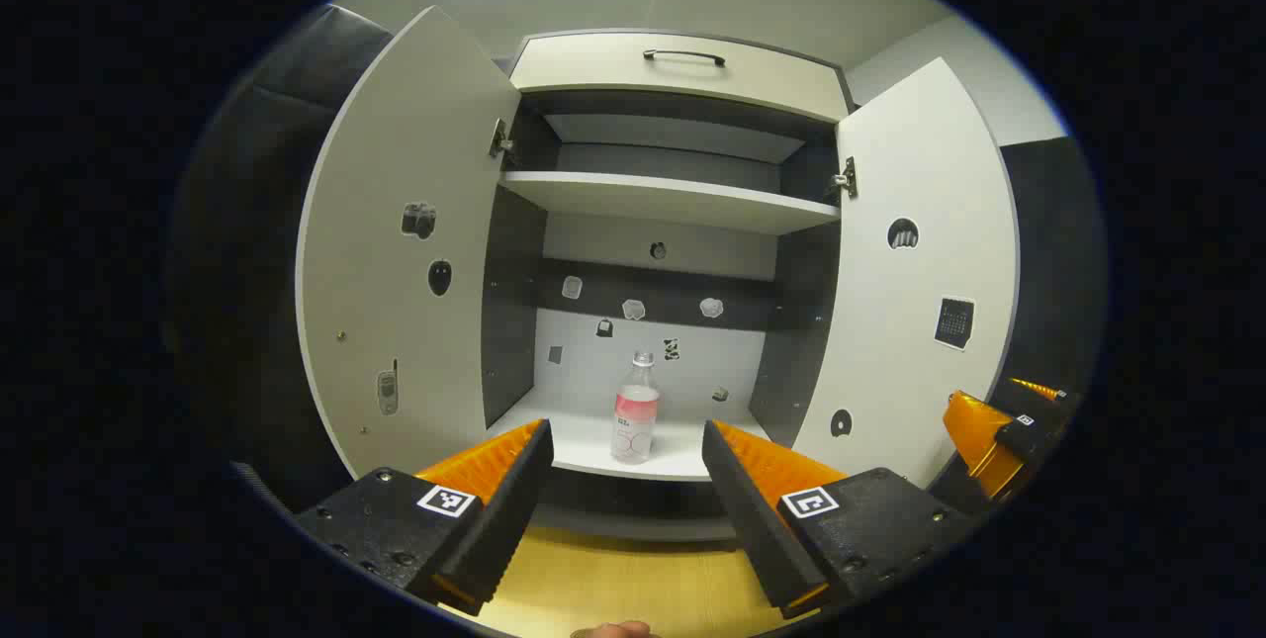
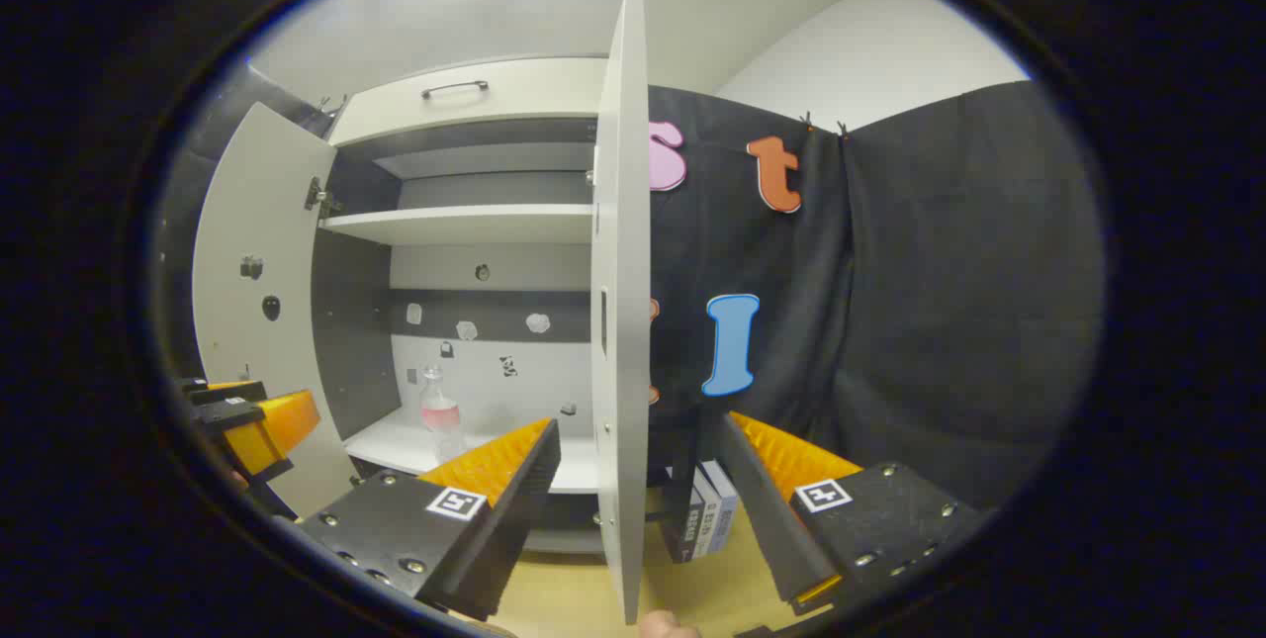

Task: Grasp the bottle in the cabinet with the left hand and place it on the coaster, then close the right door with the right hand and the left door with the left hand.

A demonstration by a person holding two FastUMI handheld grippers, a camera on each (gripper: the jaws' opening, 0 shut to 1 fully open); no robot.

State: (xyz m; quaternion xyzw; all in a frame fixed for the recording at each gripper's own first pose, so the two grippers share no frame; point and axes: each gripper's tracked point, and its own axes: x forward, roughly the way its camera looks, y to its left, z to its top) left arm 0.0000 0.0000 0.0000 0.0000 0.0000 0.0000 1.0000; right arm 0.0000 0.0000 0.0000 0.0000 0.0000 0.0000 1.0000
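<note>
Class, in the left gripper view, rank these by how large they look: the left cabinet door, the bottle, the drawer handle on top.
1. left cabinet door, by far the largest.
2. bottle.
3. drawer handle, thin; about as long as the bottle is tall, so this order is unsure.

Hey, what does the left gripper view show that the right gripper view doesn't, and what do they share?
Left gripper view: the inner face of the right door with its stickers, and the right gripper off to the side.

Right gripper view: the right door edge-on, the black cloth wall behind it, some books standing low beside the door, and the left gripper farther off.

Both: the open cabinet, the left door swung wide, the bottle upright on the lower shelf, and the drawer handle above.
</note>
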